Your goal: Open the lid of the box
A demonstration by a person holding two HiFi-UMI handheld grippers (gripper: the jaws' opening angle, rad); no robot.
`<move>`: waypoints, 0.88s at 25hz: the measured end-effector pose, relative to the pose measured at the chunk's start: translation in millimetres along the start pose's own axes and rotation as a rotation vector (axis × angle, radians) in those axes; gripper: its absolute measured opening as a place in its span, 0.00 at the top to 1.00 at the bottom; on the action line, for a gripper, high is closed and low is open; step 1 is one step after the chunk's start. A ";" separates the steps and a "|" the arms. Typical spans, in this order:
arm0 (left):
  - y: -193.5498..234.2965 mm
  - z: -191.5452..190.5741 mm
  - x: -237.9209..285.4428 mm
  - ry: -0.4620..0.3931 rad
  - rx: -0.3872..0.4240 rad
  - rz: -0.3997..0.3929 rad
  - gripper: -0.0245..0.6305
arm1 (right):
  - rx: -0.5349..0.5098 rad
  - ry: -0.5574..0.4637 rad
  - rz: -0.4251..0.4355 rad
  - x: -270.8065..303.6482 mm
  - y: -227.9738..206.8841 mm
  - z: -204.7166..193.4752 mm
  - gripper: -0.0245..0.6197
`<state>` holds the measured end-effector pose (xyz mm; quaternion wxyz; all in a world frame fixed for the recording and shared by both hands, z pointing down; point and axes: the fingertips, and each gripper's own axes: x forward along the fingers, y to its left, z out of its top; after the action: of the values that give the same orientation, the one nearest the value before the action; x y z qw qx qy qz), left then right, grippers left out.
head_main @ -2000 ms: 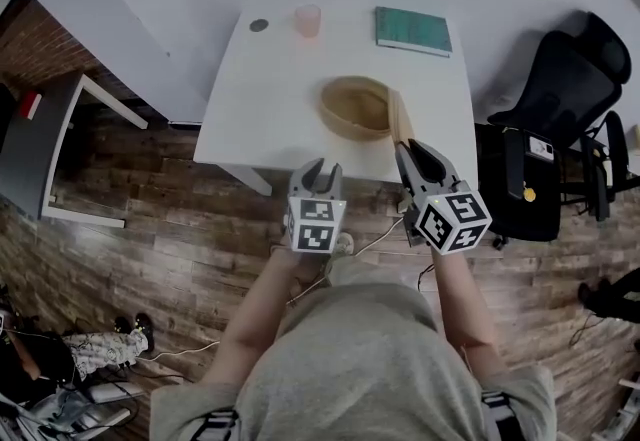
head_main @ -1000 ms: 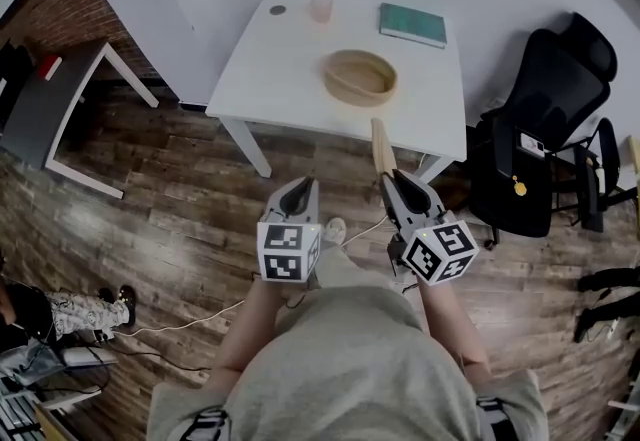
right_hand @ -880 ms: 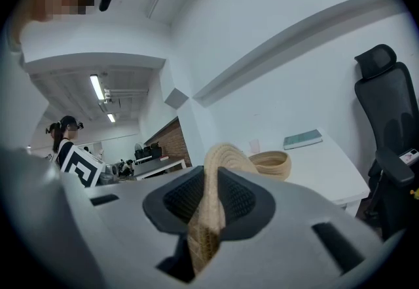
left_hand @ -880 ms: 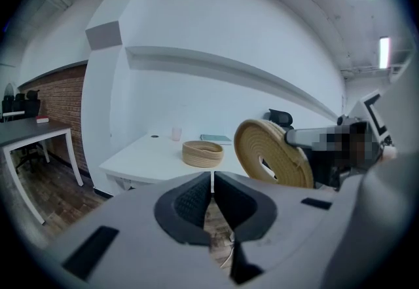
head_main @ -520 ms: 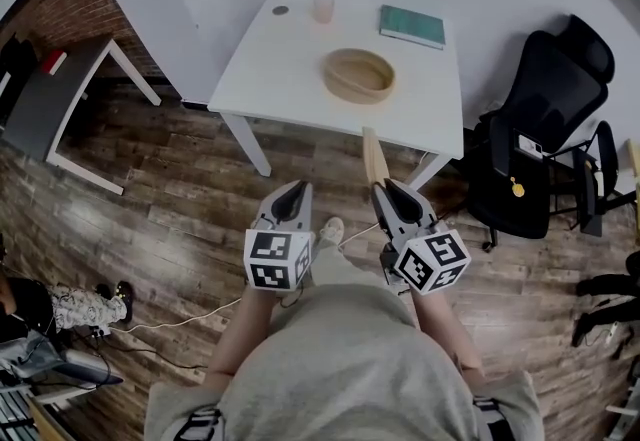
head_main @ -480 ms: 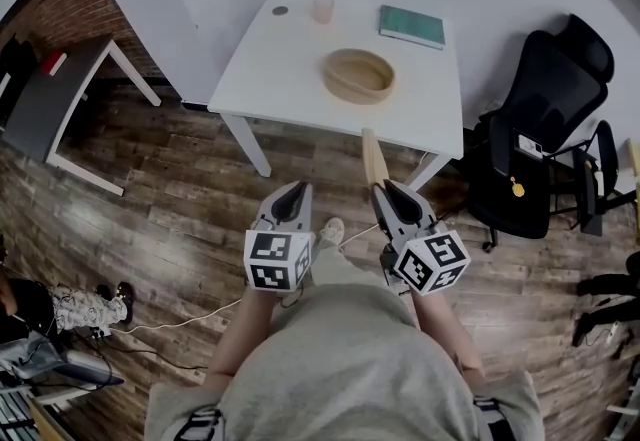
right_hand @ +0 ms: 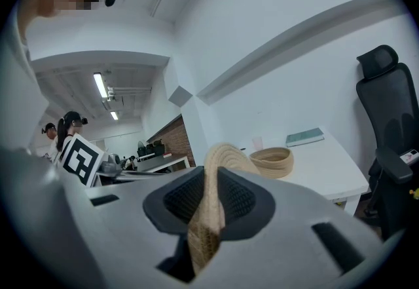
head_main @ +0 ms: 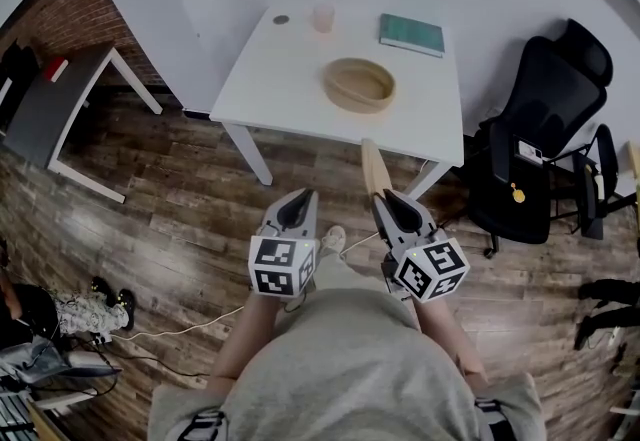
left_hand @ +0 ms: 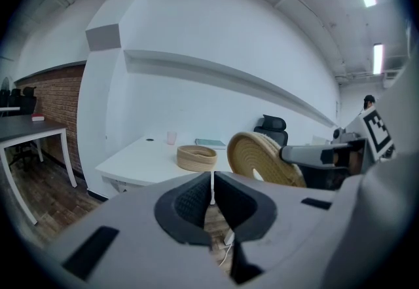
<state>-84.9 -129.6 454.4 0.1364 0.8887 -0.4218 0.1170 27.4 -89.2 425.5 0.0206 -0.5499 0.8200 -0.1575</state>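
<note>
Grippers: two, side by side above the wooden floor (head_main: 150, 199), each held by one arm of the person in grey.
Left gripper (head_main: 299, 197): jaws pressed together with nothing between them; in the left gripper view (left_hand: 211, 181) the two dark pads meet.
Table (head_main: 270, 79): one white table, well ahead of both sets of fingertips, carrying four things.
Disc (head_main: 281, 19): one small dark disc at the far corner, ahead and left of the left fingertips.
Cup (head_main: 322, 17): one pink cup just beside the disc, far ahead of the fingers.
Box (head_main: 359, 84): one round woven box, open-topped, standing on the table ahead of and between the two grippers, well apart from both.
Right gripper (head_main: 387, 201): jaws clamped on the rim of the lid (head_main: 372, 167), one round woven lid, held on edge and jutting forward past the fingertips.
Book (head_main: 411, 33): one green book, far ahead and slightly right of the right fingers.
Chair (head_main: 545, 119): one black office chair, right of the right gripper.
</note>
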 end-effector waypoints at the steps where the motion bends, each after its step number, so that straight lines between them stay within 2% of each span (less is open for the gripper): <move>1: -0.2 -0.5 0.8 0.001 0.000 -0.001 0.94 | -0.004 0.001 0.000 0.3 -0.2 0.4 0.86; 22: -1.4 1.8 9.5 0.005 0.012 -0.017 0.94 | -0.020 0.012 0.007 6.3 -5.7 2.2 0.86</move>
<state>-77.8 -136.2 455.6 0.1331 0.8928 -0.4132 0.1207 30.5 -97.4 425.9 0.0110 -0.5462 0.8236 -0.1526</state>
